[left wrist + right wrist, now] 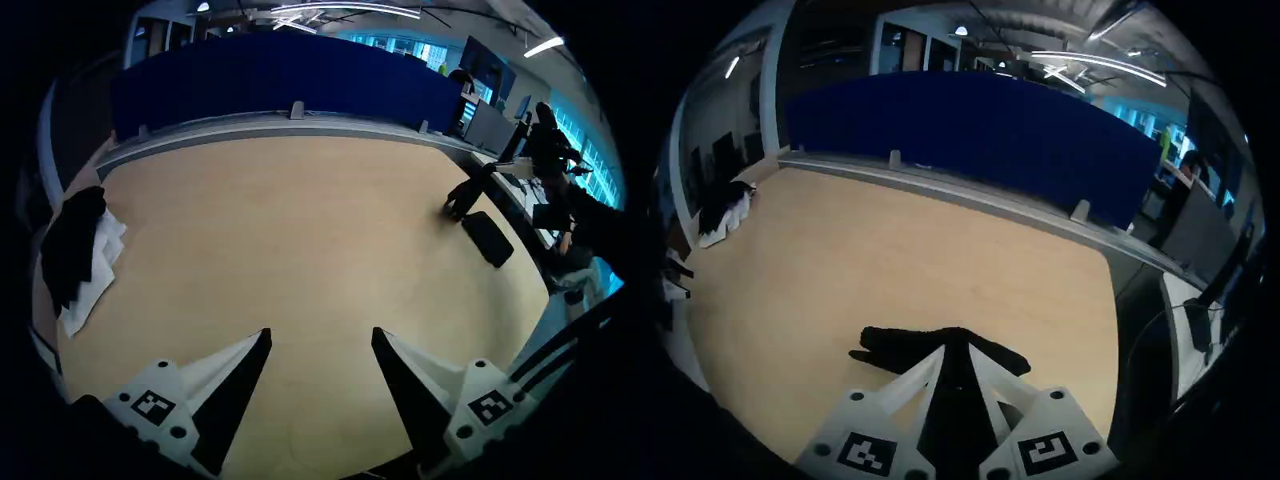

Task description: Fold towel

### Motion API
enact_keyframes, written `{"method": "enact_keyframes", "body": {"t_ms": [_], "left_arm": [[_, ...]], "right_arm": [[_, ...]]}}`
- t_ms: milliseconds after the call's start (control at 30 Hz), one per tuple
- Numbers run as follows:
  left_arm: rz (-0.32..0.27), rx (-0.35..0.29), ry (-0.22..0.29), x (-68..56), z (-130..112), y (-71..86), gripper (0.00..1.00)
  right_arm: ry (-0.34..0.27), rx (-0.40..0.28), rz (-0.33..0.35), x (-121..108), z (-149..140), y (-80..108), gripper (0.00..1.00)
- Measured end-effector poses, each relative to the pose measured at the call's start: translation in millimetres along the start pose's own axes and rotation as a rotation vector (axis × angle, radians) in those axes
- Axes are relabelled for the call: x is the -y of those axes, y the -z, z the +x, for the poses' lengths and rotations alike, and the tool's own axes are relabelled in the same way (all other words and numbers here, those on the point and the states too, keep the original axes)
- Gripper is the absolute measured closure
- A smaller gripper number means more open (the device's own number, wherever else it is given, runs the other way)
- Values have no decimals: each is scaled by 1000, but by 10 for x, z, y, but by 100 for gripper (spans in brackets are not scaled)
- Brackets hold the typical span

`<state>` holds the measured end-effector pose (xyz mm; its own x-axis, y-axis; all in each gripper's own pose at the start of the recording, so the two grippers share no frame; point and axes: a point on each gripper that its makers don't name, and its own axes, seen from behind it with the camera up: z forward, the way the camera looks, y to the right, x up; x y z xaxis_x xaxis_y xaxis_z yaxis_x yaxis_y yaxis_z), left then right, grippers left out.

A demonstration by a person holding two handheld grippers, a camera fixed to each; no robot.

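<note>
While our left gripper (320,330) hangs spread over the table (304,216) | our right gripper (956,350) pinches the black towel (896,340) between its fingers | cloth pile (80,248) far left of spread fingers

A pale wooden desk (320,232) spreads across the middle. A blue partition (280,76) runs along its far edge, upper centre. Ceiling lights (344,10) glow at top; dark monitors (484,68) stand upper right.
</note>
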<state>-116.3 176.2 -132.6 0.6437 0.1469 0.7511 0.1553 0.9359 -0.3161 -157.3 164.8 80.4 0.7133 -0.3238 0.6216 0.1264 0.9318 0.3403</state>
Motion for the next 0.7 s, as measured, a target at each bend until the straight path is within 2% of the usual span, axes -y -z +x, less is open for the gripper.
{"method": "enact_keyframes", "body": {"t_ms": [467,700], "left_arm": [[-14,15,-29,-112,-1,-31,7],[-12,21,-43,-119,-15,-30,7]], "right_arm": [[-13,79,-30,-265,-564,197,94],[-28,93,-69,-348,-810,325,94]]}}
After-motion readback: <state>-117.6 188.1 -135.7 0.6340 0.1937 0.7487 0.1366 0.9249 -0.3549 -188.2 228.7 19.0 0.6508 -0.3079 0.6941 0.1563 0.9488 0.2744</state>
